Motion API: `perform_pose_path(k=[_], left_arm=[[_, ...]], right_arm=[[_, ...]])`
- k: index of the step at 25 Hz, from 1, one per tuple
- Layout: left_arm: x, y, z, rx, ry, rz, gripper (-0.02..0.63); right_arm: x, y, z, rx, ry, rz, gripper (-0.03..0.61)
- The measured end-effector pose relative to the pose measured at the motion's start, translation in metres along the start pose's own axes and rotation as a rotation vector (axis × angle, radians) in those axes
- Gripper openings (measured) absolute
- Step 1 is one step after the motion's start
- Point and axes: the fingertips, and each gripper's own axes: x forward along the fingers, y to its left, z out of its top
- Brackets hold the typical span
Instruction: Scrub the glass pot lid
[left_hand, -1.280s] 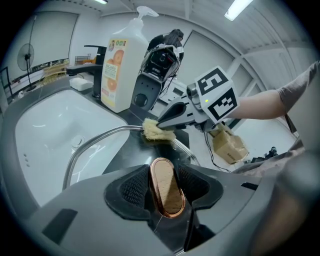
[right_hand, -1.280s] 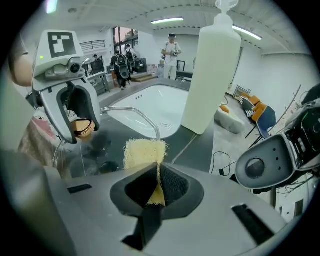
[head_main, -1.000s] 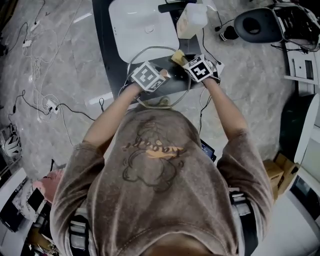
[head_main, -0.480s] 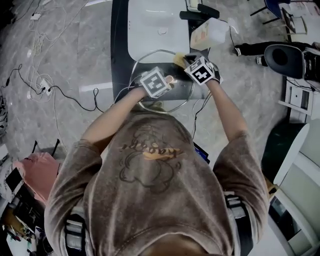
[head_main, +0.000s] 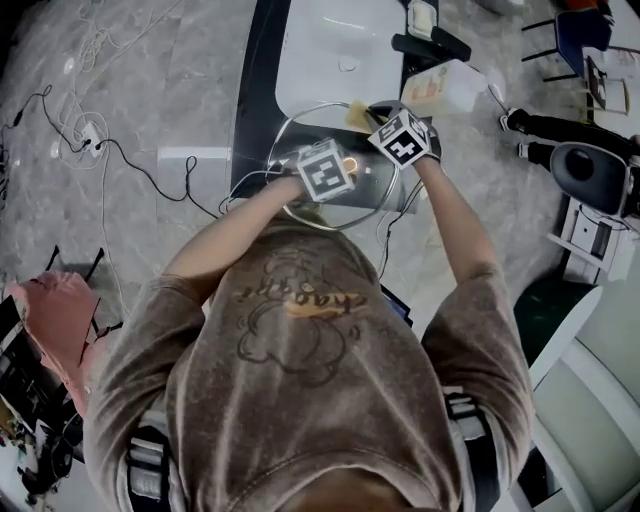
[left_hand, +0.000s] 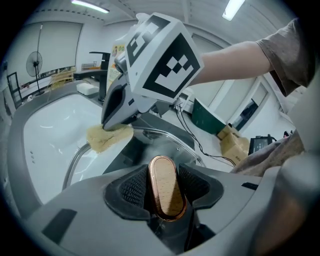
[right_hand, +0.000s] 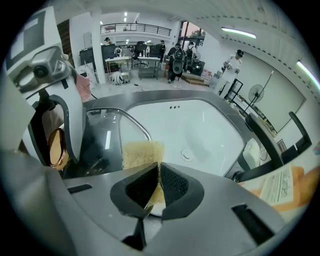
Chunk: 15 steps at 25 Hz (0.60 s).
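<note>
Noting: the left gripper is clamping its jaws on the wooden knob of the glass pot lid. The lid is lying at the upper centre of the head view on the dark counter, its far rim reaching over the edge of the white sink. The right gripper is pinching the yellow sponge between closed jaws, and I am seeing the sponge sitting at the lid's far rim.
</note>
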Motion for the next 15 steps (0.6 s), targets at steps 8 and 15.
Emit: perform_pose_path(k=[8, 15], left_arm=[[0.001, 0.003, -0.005, -0.013, -0.001, 0.024, 0.202], [0.001, 0.004, -0.006, -0.015, -0.015, 0.04, 0.201]], right_arm=[[0.018, 0.005, 0.034, -0.069, -0.02, 0.053, 0.014], [0.03, 0.015, 0.06, -0.054, -0.004, 0.101, 0.014]])
